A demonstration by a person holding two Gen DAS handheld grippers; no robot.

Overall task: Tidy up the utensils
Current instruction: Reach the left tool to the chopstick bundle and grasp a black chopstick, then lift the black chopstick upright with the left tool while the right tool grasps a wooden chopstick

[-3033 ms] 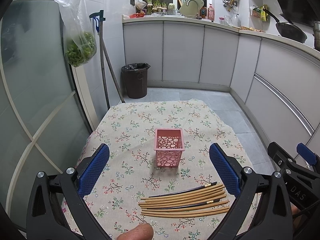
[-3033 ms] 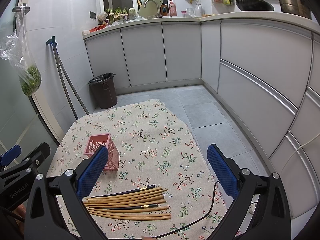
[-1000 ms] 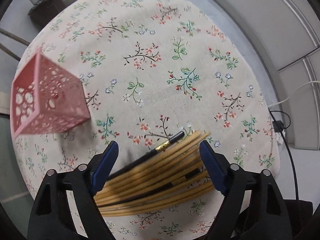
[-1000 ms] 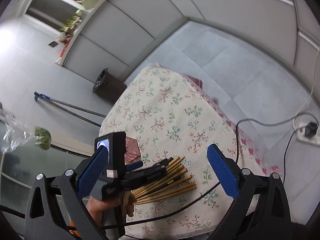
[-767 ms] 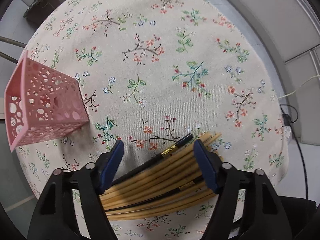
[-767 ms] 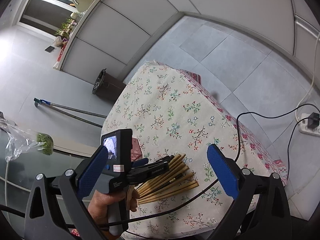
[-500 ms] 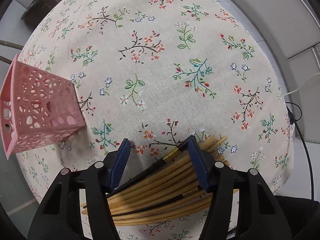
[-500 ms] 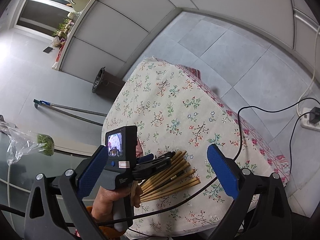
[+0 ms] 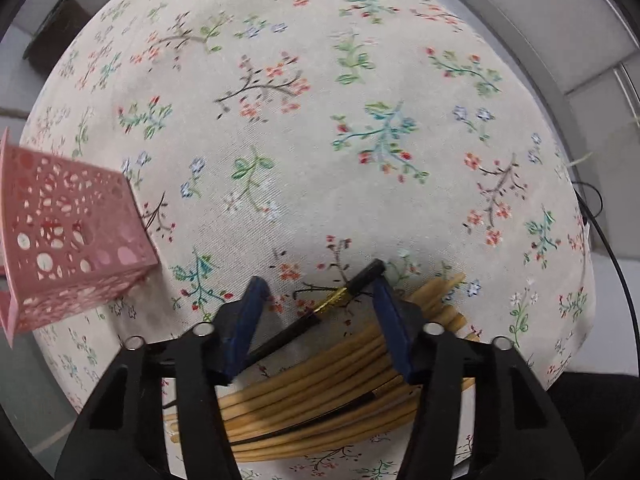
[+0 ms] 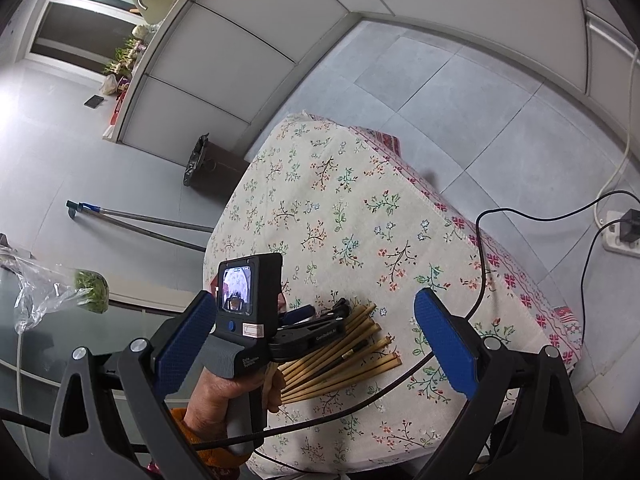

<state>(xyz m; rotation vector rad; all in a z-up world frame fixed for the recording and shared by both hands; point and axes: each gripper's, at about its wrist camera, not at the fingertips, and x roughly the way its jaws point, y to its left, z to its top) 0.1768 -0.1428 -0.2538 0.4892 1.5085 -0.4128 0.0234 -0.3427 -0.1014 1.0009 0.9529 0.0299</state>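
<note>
on the floral tablecloth (image 9: 280,128) the pink perforated basket (image 9: 68,236) stands near its left edge, the bamboo chopsticks (image 9: 320,400) lie fanned by the near edge, the left gripper (image 9: 318,312) points down with jaws closing around a black chopstick (image 9: 340,296), not yet pressing it, and the right gripper (image 10: 316,332) hangs spread wide and empty.

The left gripper (image 9: 318,308) points down at the desk (image 9: 304,128), which is covered by a floral cloth. Its jaws are closing, with a black chopstick (image 9: 332,304) bearing a gold band between the blue pads (image 9: 244,320); pad contact with it cannot be confirmed. The bundle of bamboo chopsticks (image 9: 320,400) lies just beside the black one, partly under the right finger. A pink perforated basket (image 9: 68,236) stands at the left edge, apart from the chopsticks.
</note>
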